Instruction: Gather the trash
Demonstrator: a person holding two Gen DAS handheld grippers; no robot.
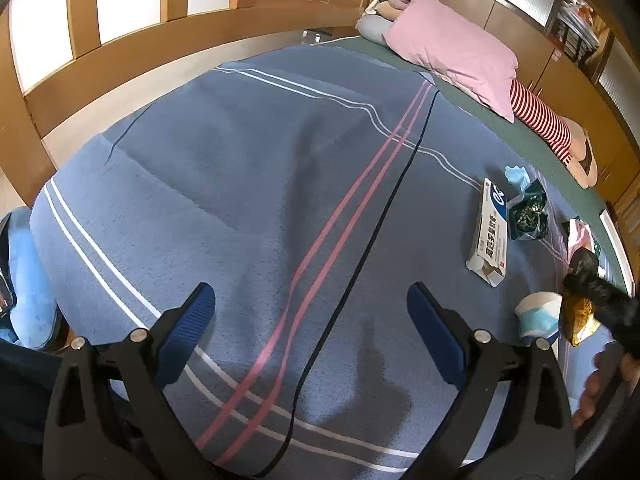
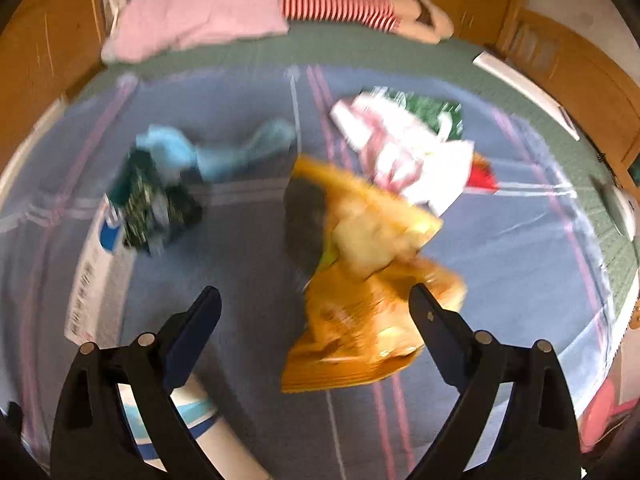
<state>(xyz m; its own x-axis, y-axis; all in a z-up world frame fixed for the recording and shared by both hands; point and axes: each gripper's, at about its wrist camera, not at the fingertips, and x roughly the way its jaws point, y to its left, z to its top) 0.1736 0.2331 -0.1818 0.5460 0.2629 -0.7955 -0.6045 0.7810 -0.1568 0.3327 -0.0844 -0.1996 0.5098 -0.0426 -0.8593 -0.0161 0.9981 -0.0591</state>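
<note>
Trash lies on a blue striped blanket [image 1: 240, 184]. My left gripper [image 1: 312, 300] is open and empty over bare blanket, far left of the trash. A white medicine box [image 1: 490, 232], a dark green wrapper [image 1: 528, 212], a blue tissue [image 1: 516, 174] and a white-and-blue paper cup [image 1: 538, 314] lie at the right. My right gripper [image 2: 316, 300] is open, just above an orange snack bag [image 2: 360, 280] that lies partly between its fingers; the view is blurred. A pink-and-white wrapper [image 2: 400, 148], the green wrapper [image 2: 156, 200] and the box [image 2: 96, 280] lie beyond.
A pink pillow [image 1: 452, 48] and a striped plush toy [image 1: 544, 124] lie at the head of the bed on a green sheet [image 1: 520, 140]. A wooden bed frame [image 1: 160, 44] runs along the far side. The cup [image 2: 196, 420] lies under my right gripper's left finger.
</note>
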